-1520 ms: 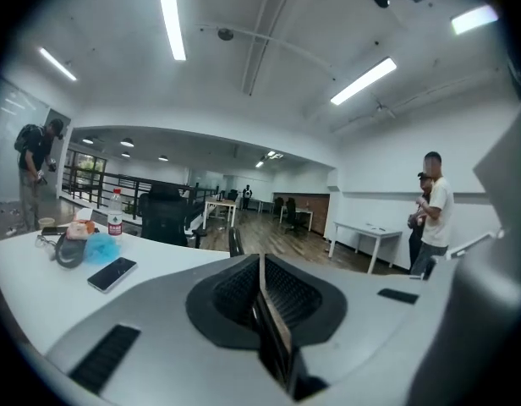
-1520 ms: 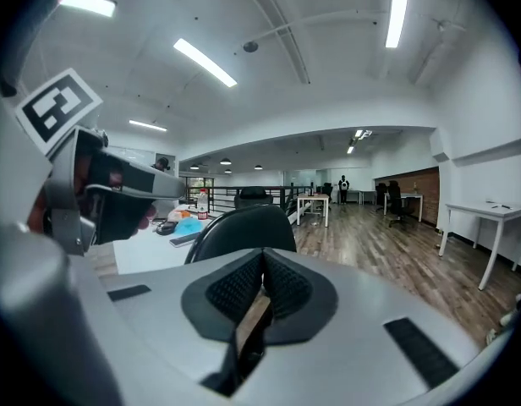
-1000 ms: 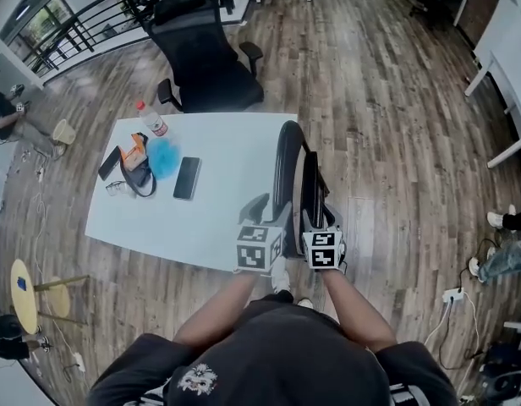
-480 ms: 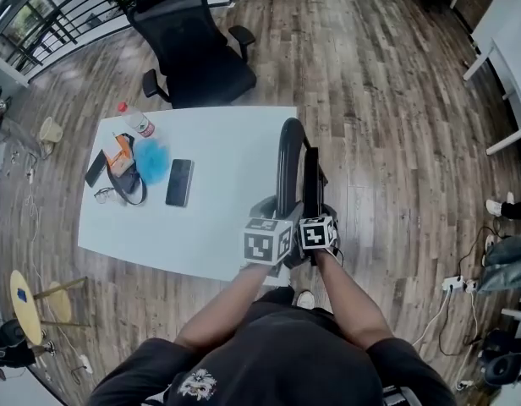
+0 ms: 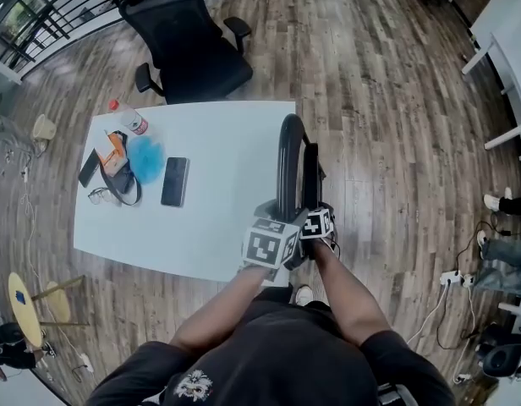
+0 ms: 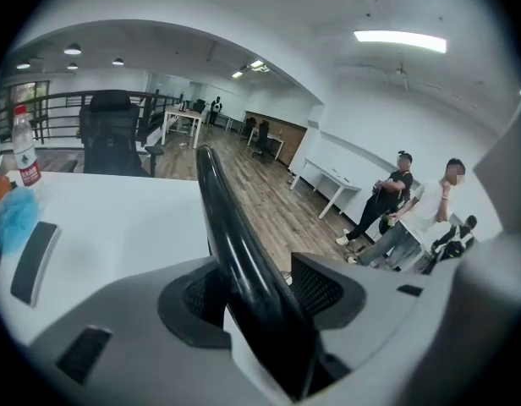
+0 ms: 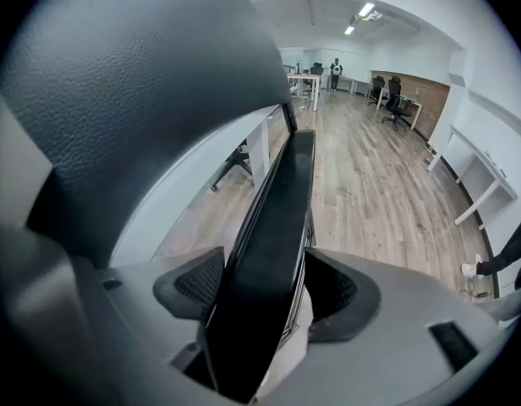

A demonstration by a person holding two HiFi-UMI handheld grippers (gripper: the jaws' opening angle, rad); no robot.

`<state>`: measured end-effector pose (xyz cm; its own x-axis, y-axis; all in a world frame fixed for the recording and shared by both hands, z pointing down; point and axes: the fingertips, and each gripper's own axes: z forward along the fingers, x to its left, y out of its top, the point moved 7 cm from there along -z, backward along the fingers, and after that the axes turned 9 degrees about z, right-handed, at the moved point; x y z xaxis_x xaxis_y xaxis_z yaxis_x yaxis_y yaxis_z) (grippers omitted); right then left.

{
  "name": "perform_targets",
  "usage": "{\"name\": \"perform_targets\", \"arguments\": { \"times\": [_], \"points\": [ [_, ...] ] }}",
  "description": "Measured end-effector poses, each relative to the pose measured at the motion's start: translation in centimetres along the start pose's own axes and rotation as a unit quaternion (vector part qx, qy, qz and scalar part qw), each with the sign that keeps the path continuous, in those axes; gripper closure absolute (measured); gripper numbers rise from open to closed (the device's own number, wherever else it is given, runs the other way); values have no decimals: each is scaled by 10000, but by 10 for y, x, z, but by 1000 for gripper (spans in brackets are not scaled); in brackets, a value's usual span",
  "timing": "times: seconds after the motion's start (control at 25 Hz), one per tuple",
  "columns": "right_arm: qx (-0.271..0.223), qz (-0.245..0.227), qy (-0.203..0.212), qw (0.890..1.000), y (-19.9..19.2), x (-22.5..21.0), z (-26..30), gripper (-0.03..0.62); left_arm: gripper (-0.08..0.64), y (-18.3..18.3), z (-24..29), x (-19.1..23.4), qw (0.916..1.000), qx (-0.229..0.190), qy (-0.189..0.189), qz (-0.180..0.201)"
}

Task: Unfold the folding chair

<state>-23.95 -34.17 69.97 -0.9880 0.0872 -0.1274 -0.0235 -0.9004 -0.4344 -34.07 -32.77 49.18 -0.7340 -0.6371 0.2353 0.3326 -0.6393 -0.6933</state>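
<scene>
Zero unfolding done: my left claw (image 6: 256, 290) stands open astride the folding chair's (image 5: 287, 159) curved rim (image 6: 222, 218), while my right claw (image 7: 260, 288), jaws just opened, straddles its flat panel (image 7: 282, 218).

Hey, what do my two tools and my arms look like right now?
Both the left tool and right tool have pale grey rounded shells, dark mesh pads and a white cube with black square markers. Sleeves are dark and short. The right tool's jaws have just been opening with the folding chair between them.
</scene>
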Motion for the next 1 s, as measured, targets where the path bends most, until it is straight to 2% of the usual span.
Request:
{"name": "perform_targets", "arguments": {
  "times": [0.16, 0.32, 0.52, 0.6, 0.8, 0.88, 1.0],
  "points": [
    [25, 32, 23, 10000, -3, -4, 3, 298, 353, 1, 1, 1, 9999, 33, 7, 97],
    [-100, 235, 163, 9995, 1, -9, -2, 298, 351, 0, 0, 2, 9999, 52, 44, 98],
    [-296, 265, 326, 9987, -3, -30, -9, 298, 351, -1, 2, 1, 9997, 139, 13, 209],
    [-301, 380, 434, 9979, -8, -44, -11, 298, 351, 0, 4, -3, 9996, 147, -20, 235],
    [-514, 291, 469, 9972, -12, -96, -25, 299, 351, 2, 16, -11, 9993, 249, -20, 284],
    [-584, 392, 674, 9952, -16, -122, -28, 307, 353, 0, 23, -13, 9987, 394, -16, 315],
    [-519, 674, 1226, 9888, -24, -164, -30, 311, 351, -3, 34, -19, 9977, 630, -33, 268]
  ]
}}
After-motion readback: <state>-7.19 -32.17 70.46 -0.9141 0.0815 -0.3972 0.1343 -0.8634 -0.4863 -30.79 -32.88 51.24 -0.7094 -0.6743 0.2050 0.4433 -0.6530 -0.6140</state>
